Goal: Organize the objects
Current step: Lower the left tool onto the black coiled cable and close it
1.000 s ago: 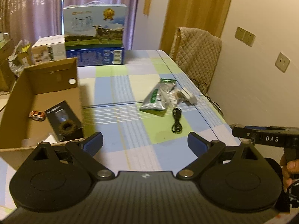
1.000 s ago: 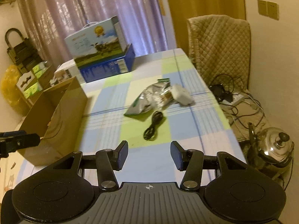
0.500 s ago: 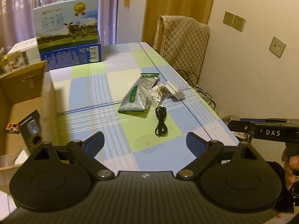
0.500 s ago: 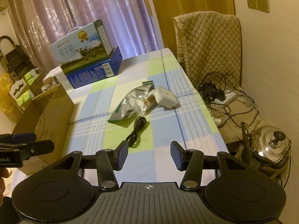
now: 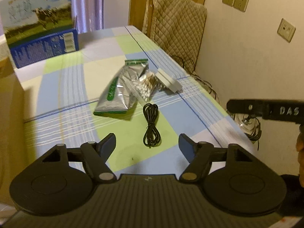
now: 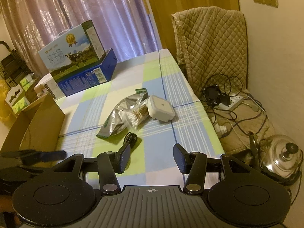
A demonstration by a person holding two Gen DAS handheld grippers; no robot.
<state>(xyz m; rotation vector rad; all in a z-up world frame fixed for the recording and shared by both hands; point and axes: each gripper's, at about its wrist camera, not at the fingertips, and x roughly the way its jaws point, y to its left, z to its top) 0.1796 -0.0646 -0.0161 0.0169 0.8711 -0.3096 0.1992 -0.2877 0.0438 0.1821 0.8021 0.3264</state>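
On the checked tablecloth lie a coiled black cable (image 5: 151, 126) (image 6: 130, 139), a silver-green foil pouch (image 5: 117, 93) (image 6: 115, 118), a clear bag of cotton swabs (image 5: 146, 86) (image 6: 135, 115) and a white square box (image 5: 168, 79) (image 6: 160, 108). My left gripper (image 5: 147, 147) is open, empty, just short of the cable. My right gripper (image 6: 152, 159) is open and empty, right of the cable. An open cardboard box (image 6: 36, 125) stands at the left; its contents are hidden.
Stacked milk cartons (image 5: 40, 32) (image 6: 79, 60) stand at the table's far end. A quilt-covered chair (image 6: 210, 43) is at the right, with a power strip and cords (image 6: 228, 100) and a steel kettle (image 6: 283, 157) low beside the table edge. A hand (image 5: 300, 152) holds the right gripper.
The left view has swung right and closed in: the cardboard box interior has left view and the cable now lies just ahead of its fingers. The right gripper came nearer the items. Both stayed open.
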